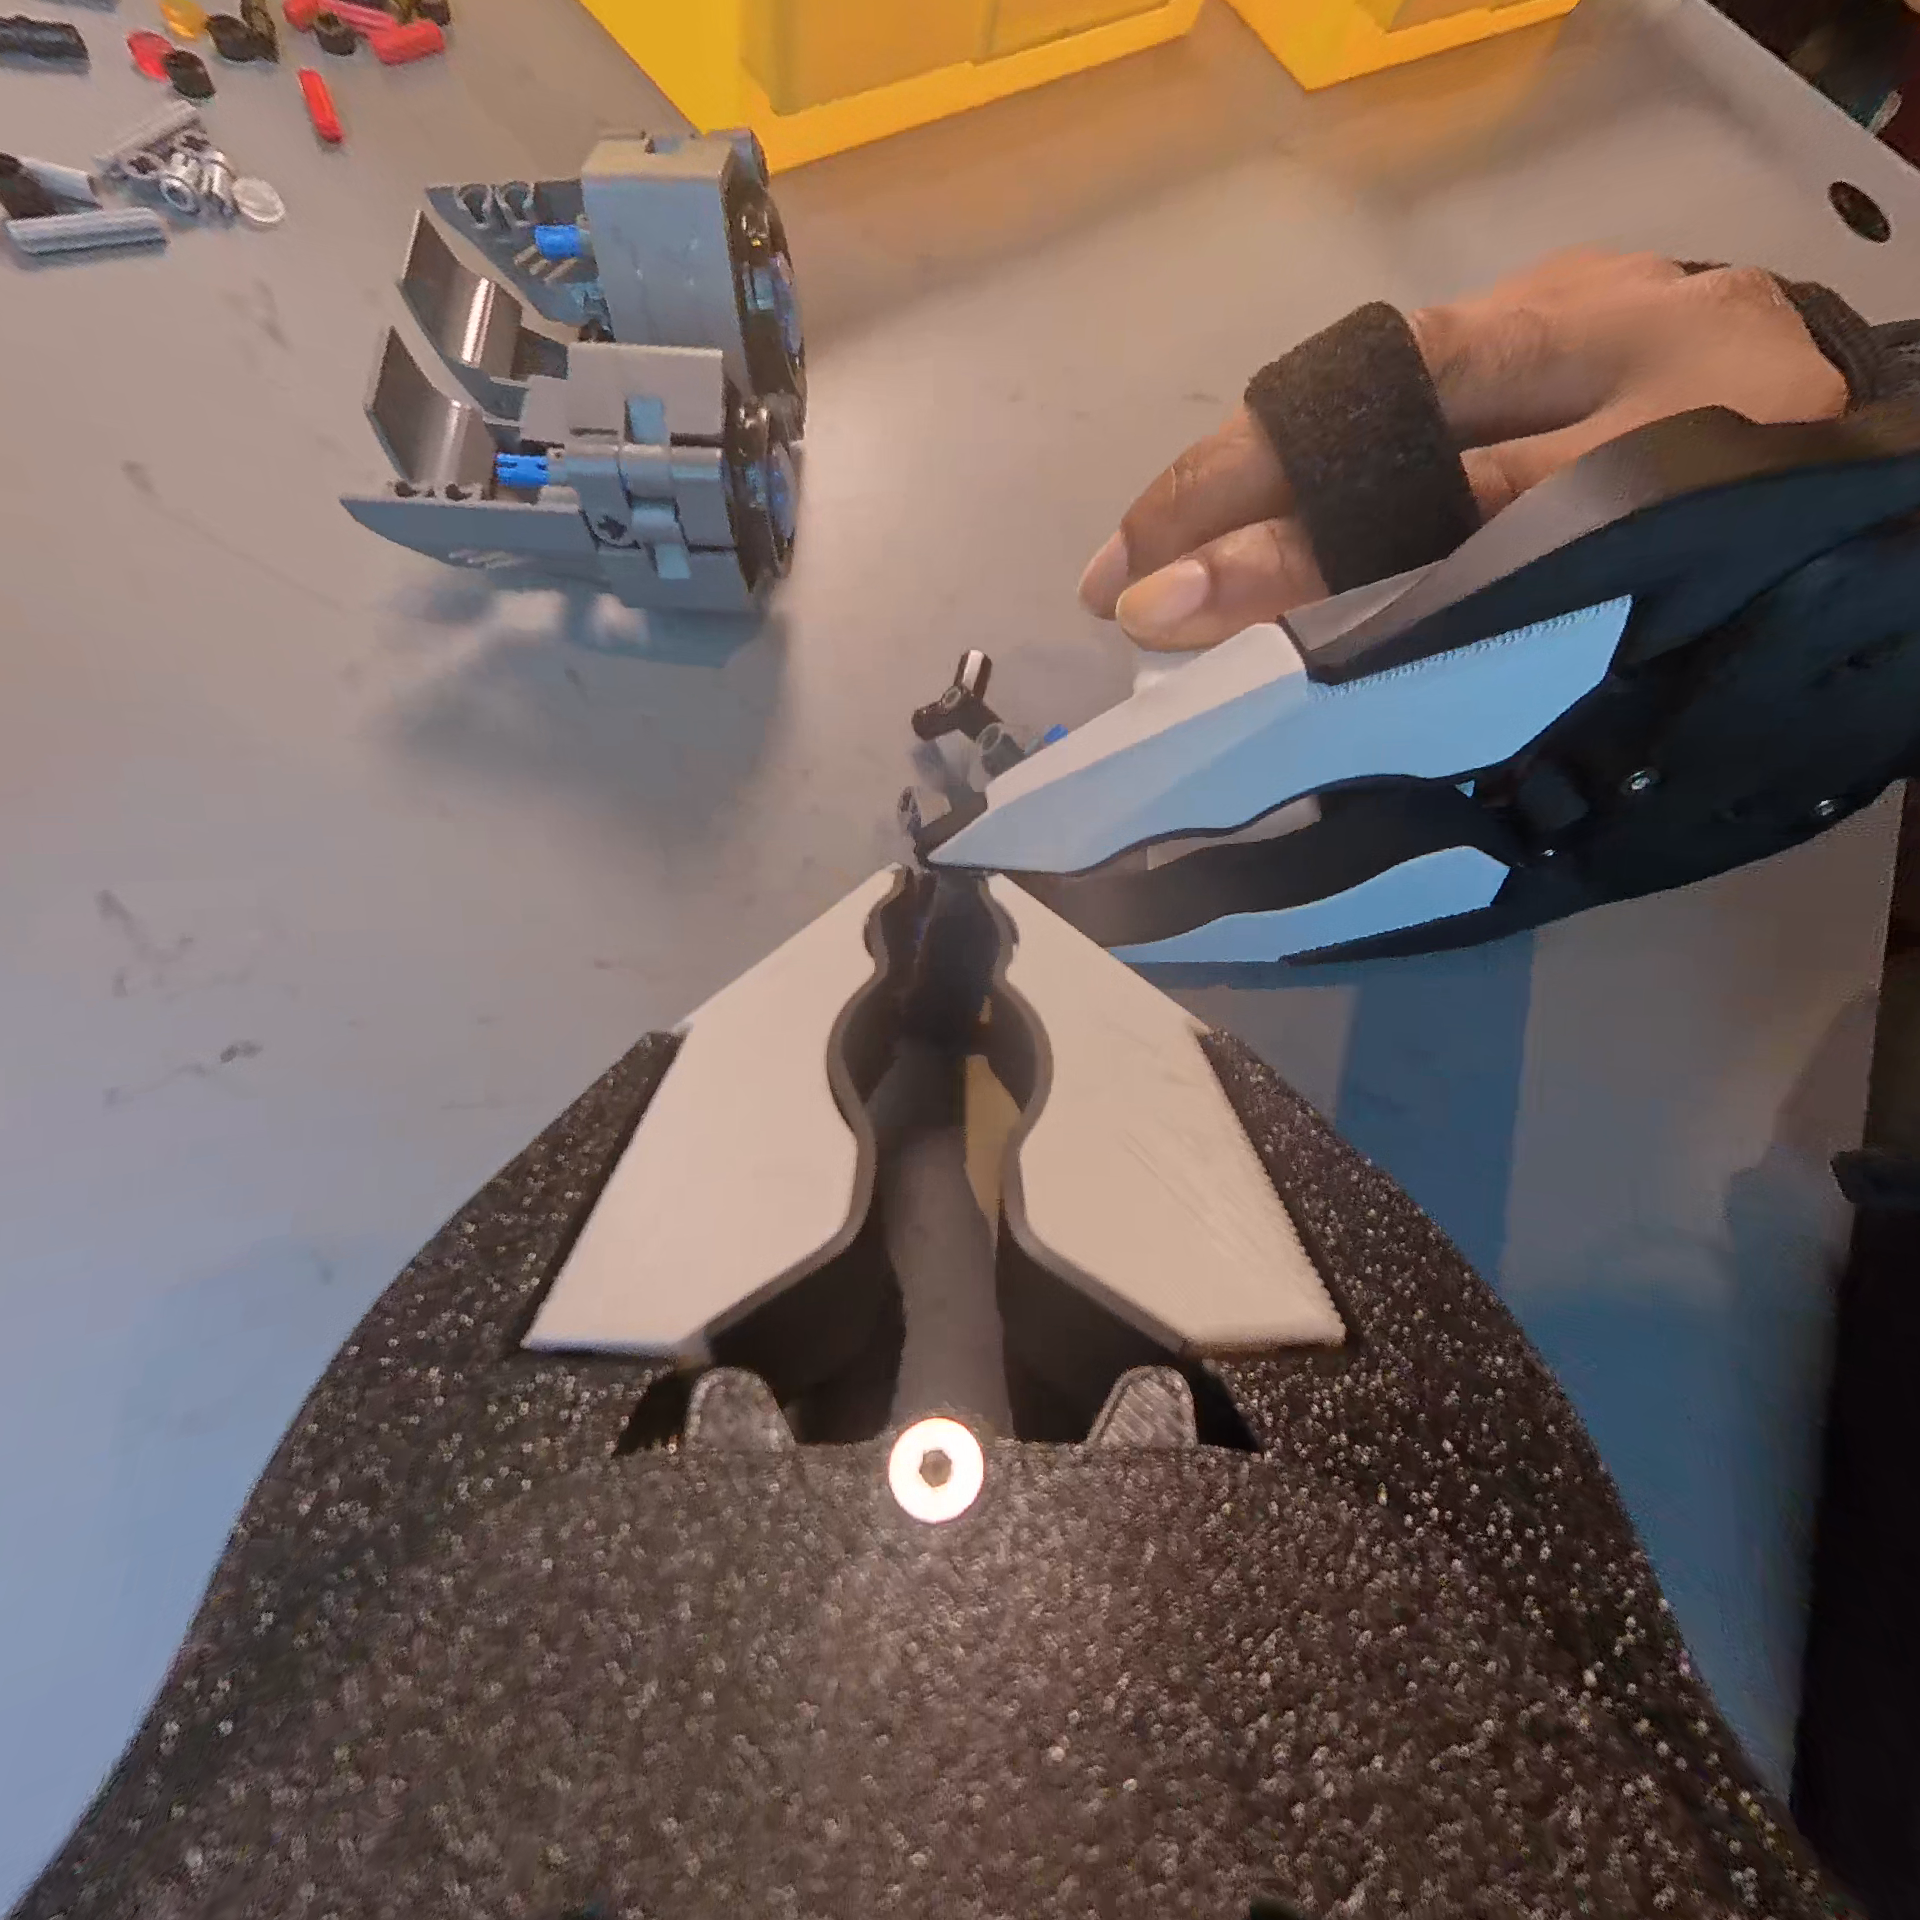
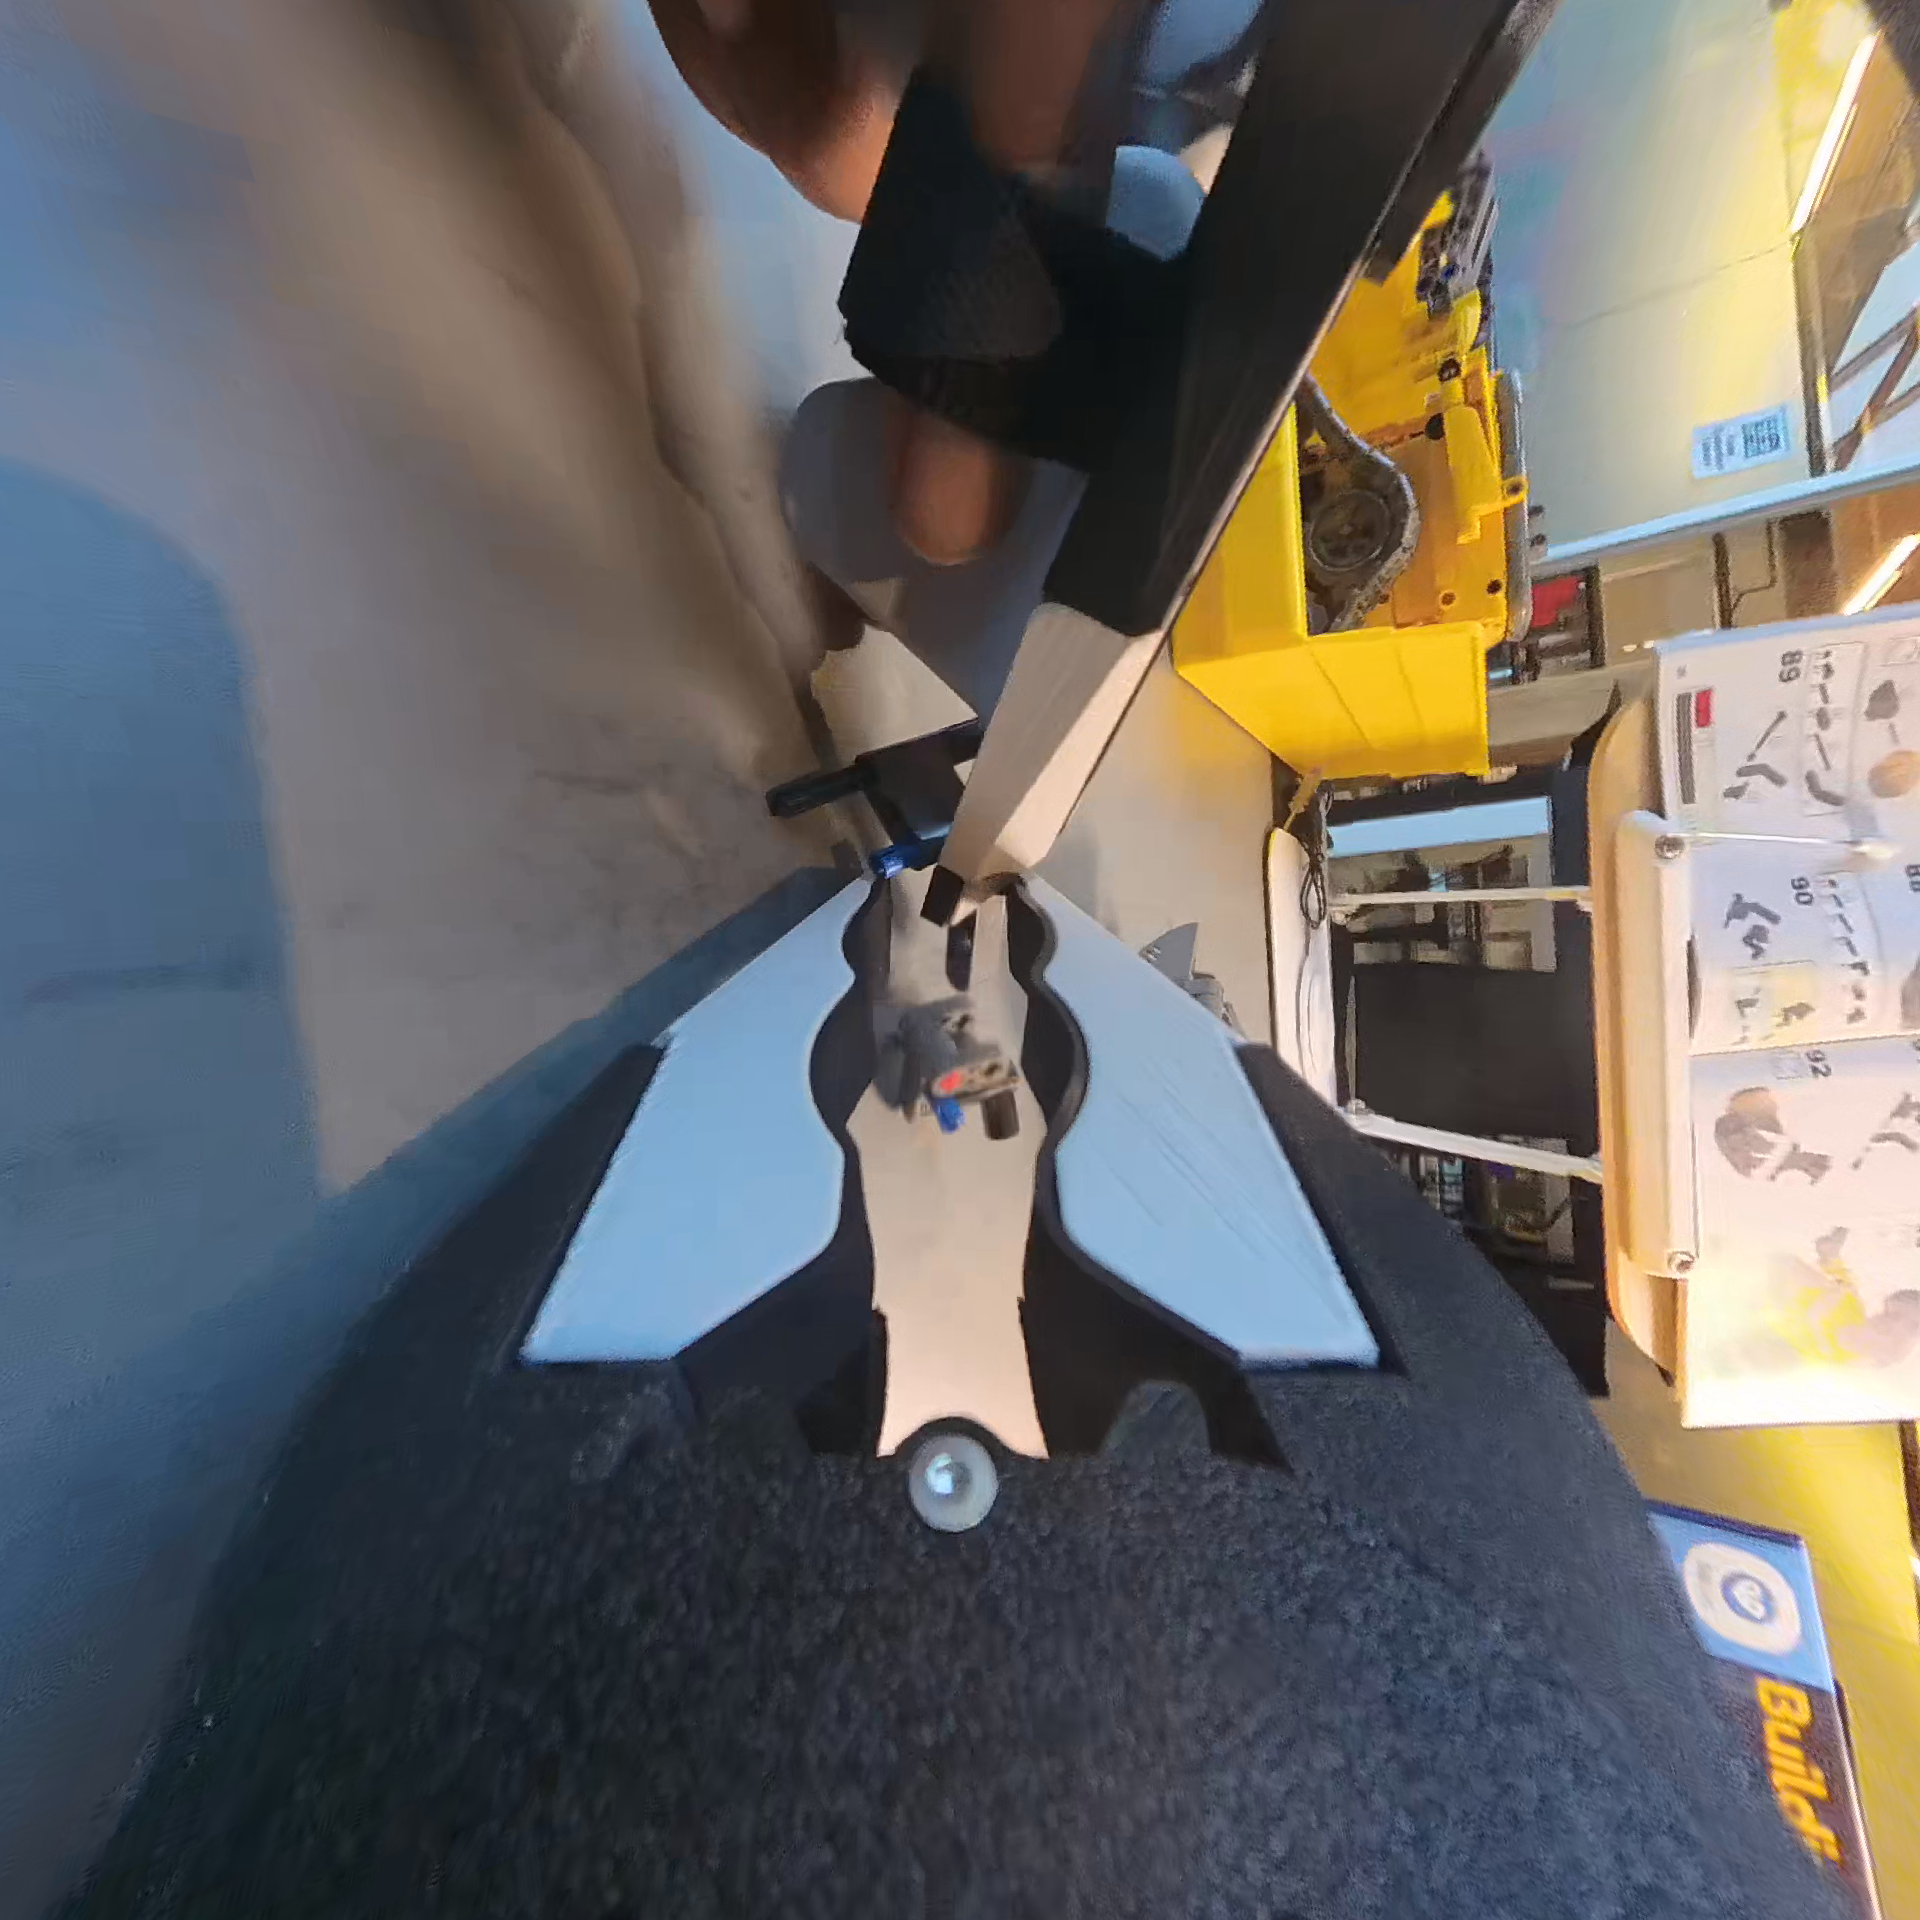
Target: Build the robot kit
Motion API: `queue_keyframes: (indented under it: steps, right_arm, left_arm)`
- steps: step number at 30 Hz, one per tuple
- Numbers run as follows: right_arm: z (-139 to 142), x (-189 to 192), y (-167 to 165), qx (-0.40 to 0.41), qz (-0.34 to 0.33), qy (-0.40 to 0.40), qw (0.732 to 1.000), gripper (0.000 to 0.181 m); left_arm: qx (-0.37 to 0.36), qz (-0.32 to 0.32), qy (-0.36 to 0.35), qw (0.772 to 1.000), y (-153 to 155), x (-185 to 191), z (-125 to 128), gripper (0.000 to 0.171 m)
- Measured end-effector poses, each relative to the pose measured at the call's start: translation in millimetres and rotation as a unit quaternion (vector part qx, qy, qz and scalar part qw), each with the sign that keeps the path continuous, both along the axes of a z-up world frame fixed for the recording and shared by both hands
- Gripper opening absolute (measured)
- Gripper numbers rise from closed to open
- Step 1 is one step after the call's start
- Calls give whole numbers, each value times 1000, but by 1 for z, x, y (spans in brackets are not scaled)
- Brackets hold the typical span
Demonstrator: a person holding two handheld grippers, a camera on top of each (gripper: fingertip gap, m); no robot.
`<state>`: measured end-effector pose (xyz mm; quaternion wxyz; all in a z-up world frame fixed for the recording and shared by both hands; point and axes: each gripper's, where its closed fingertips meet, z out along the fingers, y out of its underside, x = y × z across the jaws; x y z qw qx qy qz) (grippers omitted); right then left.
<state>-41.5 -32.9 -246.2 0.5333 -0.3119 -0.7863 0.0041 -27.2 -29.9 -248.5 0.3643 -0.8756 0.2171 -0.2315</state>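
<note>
My left gripper (image 1: 940,883) has its jaws closed on a small grey-and-black brick piece (image 1: 961,748) above the worktop (image 1: 260,935); my right gripper (image 1: 951,847) pinches the same piece from the side. The larger grey brick assembly (image 1: 603,374) stands apart, untouched, loose brick parts (image 1: 208,62) scattered beyond it.

Light: I see warm overhead light on the grey worktop (image 1: 260,935) | Shadows: soft blue-grey ones beside the grey brick assembly (image 1: 592,374) and my right tool (image 1: 925,854) | Glare: bright ceiling strips in right wrist view | Quality: strong fisheye bending at edges, nearest surfaces blurred
</note>
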Motion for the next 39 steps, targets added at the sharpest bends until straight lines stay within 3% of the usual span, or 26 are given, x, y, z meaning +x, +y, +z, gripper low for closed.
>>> queue_keyframes:
  steps: [4, 6, 11, 15, 23, 25, 27, 28, 30, 34, 37, 39]
  right_arm:
    - [2, 2, -1, -35, 21, 1, 999, 22]
    - [8, 7, -1, -95, 30, 3, 995, 22]
    - [15, 30, 14, -289, 42, -34, 956, 26]
    - [15, 43, 22, -352, 50, -50, 933, 26]
    - [6, 31, 14, -324, 81, -88, 938, 30]
    - [1, 31, 14, -300, 83, -93, 946, 15]
    - [9, 31, 10, -310, 99, -66, 943, 15]
    - [20, 31, 6, -337, 116, -35, 934, 15]
    - [52, 33, -3, -436, 149, 39, 887, 15]
    - [113, 42, -7, -612, 215, 143, 747, 15]
    - [132, 45, -9, -673, 246, 167, 677, 15]
    - [137, 45, -12, -698, 259, 172, 645, 15]
  left_arm:
    - [-4, -11, -16, 1000, -2, 2, 2, 9]
    - [-3, -4, -25, 1000, 0, 0, 3, 10]
    - [-9, -13, -33, 999, -3, 0, 4, 22]
    - [2, -22, -44, 999, -4, -3, 12, 24]
    - [18, -48, -46, 998, -9, -5, 16, 24]
    - [24, -56, -51, 997, -11, -3, 18, 24]
    - [36, -63, -62, 995, -12, 0, 24, 24]
    - [45, -69, -73, 994, -13, 3, 29, 24]
    - [70, -83, -101, 989, -15, 9, 43, 25]
    - [128, -99, -151, 975, -18, 19, 73, 27]
    - [163, -100, -187, 964, -19, 24, 91, 31]
    - [183, -100, -204, 956, -19, 27, 100, 36]
